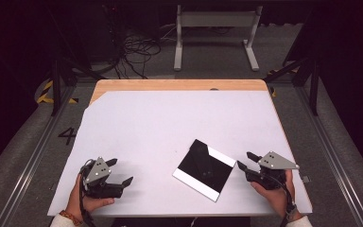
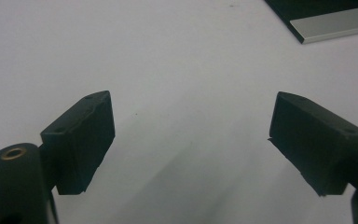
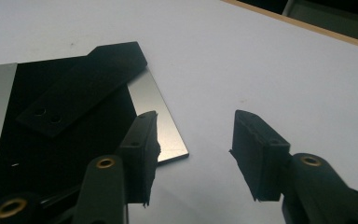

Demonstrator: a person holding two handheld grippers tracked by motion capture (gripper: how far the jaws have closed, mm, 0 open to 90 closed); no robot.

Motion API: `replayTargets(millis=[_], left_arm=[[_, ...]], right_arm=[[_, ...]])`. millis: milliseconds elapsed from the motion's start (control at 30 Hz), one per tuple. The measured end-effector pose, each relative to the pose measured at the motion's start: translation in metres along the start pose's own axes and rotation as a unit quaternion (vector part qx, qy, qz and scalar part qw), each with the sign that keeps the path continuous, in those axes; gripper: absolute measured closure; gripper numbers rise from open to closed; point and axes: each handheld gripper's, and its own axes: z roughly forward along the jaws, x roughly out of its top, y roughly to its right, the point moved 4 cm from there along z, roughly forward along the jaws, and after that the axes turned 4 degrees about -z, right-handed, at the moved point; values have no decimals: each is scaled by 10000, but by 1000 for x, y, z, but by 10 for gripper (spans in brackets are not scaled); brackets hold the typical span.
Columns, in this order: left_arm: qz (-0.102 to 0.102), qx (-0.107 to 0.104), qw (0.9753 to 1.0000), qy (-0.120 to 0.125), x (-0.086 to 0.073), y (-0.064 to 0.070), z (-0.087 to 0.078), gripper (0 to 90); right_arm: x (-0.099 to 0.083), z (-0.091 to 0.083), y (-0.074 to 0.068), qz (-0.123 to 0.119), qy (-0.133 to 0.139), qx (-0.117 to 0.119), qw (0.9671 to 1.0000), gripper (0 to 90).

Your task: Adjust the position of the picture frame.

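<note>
Landmark: the black plate [image 1: 204,169] with two bright silver edges, lying flat on the white table cover [image 1: 170,123]. All places below are given relative to it.
Where the plate lies: near the front edge of the cover, turned at an angle like a diamond. In the right gripper view a flat black strip [image 3: 81,88] with two small holes lies on top of the plate [image 3: 65,140], and its far end reaches a little over the plate's edge.
Right gripper [image 1: 244,161]: just beside the right corner of the plate, not touching it. Its jaws stand wide apart and are empty. In the right gripper view, the right gripper [image 3: 193,154] points past the near silver corner.
Left gripper [image 1: 120,171]: well apart from the plate, on its left side, resting low over the bare cover. Jaws spread wide, nothing between them. In the left gripper view, the left gripper [image 2: 191,140] sees a corner of the plate [image 2: 326,18] far up at the right.
Step in hand: I judge this is the approach, before any grasp; both hands wait beside the plate.
Next move: probably the right gripper must go a little to the plate's side and come low, so that one jaw goes under the thin edge or over the strip. The plate is thin and flat, so it may slide; the left gripper could come closer to hold the opposite edge.
</note>
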Motion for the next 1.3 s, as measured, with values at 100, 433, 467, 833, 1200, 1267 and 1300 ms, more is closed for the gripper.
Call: replayTargets(millis=[100, 433, 467, 833, 1200, 1267, 1300], left_arm=[[58, -47, 10000, -51, 0, 3, 2, 163], [159, -221, 9996, -118, 2, 13, 6, 158], [181, -262, 9994, -123, 2, 14, 7, 160], [488, -528, 9974, -16, 10, 27, 7, 389], [796, -897, 9918, -445, 18, 50, 32, 811], [917, -994, 9894, -530, 19, 56, 39, 848], [981, -1016, 9884, -550, 20, 58, 41, 860]], right_arm=[[-1, 1, 1, -28, -30, 42, 10000, 571], [-2, 6, 0, -25, -145, 22, 9999, 630], [-2, 6, 0, -25, -163, 43, 9999, 626], [-1, 12, -6, -272, -265, 375, 9986, 799], [-3, 26, -4, -265, -527, 440, 9973, 846], [-4, 27, -2, -231, -553, 422, 9973, 853], [-5, 28, 0, -212, -576, 397, 9973, 859]])
